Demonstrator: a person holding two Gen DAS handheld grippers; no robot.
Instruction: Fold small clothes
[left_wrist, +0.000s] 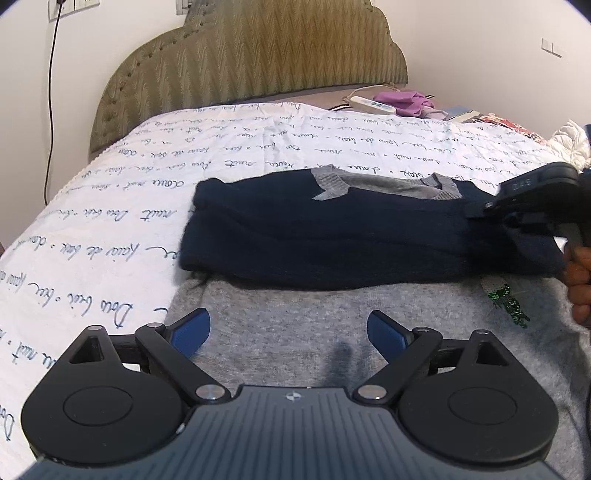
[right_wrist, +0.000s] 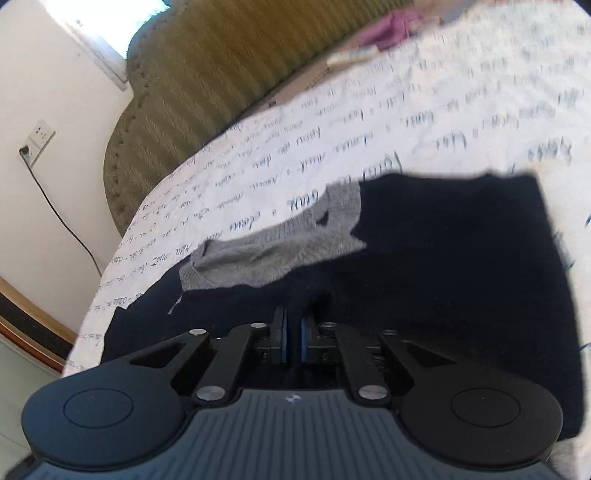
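A small sweater with a grey body (left_wrist: 314, 332) and navy sleeves (left_wrist: 325, 236) lies on the bed. The navy part is folded across its upper half, with the grey collar (left_wrist: 369, 184) showing. My left gripper (left_wrist: 288, 332) is open and empty just above the grey body. My right gripper (left_wrist: 480, 210) is shut on the navy sleeve at the sweater's right side. In the right wrist view the blue pads (right_wrist: 284, 338) of the right gripper (right_wrist: 293, 338) pinch the navy fabric (right_wrist: 443, 277), and the grey collar (right_wrist: 277, 243) lies ahead.
The bed has a white cover with script print (left_wrist: 147, 206) and a green padded headboard (left_wrist: 251, 59). A white remote (left_wrist: 373, 104), purple cloth (left_wrist: 406, 101) and other clothes (left_wrist: 569, 144) lie at the far right. A sequin patch (left_wrist: 506, 299) sits on the grey body.
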